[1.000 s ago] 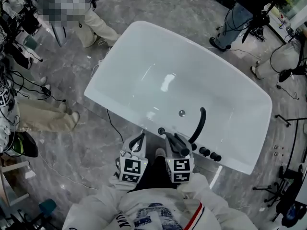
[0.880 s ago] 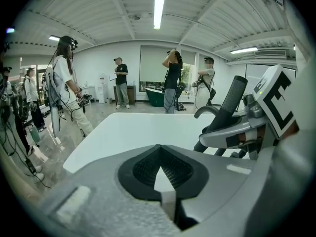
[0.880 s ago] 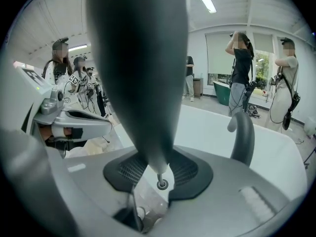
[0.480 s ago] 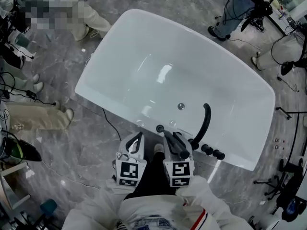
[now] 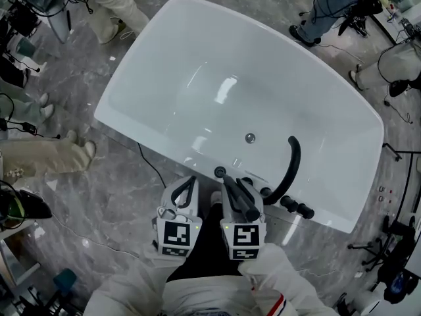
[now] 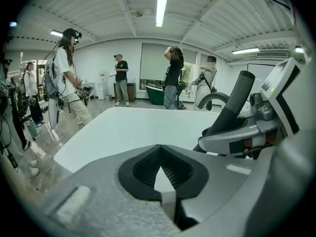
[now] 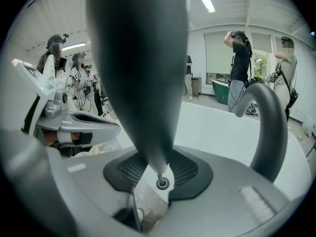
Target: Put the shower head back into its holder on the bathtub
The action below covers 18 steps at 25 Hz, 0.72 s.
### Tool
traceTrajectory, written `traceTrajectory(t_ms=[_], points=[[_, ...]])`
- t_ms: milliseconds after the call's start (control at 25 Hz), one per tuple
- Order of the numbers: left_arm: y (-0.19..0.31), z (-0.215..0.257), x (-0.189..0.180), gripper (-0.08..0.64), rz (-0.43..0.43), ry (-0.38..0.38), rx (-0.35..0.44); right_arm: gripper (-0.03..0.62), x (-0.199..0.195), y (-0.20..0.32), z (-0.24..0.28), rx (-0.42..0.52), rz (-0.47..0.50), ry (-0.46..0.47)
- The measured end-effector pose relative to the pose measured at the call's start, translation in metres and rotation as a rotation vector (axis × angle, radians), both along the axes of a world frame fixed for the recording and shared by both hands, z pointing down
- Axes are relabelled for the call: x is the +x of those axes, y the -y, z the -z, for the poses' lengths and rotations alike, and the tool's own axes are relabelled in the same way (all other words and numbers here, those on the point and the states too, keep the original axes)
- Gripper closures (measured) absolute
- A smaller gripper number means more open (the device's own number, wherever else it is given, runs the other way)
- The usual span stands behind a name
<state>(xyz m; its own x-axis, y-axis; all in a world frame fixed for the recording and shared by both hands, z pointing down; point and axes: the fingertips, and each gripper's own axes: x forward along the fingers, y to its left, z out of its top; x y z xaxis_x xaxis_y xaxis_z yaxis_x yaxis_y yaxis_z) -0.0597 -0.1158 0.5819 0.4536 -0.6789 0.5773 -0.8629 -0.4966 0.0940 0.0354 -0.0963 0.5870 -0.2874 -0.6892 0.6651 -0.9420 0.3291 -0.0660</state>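
- The grey marble floor [image 5: 118, 189] lies all round; people's legs [image 5: 46, 157] and cables stand at its edges
- The white bathtub [image 5: 164, 58] fills the middle of the head view; its near rim is just in front of both grippers
- The black curved spout [image 5: 293, 166] rises from that near rim and arches over the basin
- The right gripper [image 5: 238, 188] is clamped on the shower head [image 5: 242, 201]; its pads press the narrow end of the handle from both sides; the dark, rod-like head slants up over the rim, just left of the spout
- The left gripper [image 5: 189, 182] is just beside the right one; its jaws are closed tip to tip with nothing between them
- Three black knobs [image 5: 287, 203] sit in a row on the rim, right of the spout's base
- The small round drain [image 5: 250, 137] lies on the tub floor
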Motion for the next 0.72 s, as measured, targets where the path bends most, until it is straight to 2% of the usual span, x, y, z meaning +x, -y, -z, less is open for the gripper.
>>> traceTrajectory(t_ms=[720], points=[[-0.004, -0.043, 0.003, 0.560, -0.017, -0.002, -0.030, 0.454, 0.002, -0.003, -0.046, -0.028, -0.059, -0.030]])
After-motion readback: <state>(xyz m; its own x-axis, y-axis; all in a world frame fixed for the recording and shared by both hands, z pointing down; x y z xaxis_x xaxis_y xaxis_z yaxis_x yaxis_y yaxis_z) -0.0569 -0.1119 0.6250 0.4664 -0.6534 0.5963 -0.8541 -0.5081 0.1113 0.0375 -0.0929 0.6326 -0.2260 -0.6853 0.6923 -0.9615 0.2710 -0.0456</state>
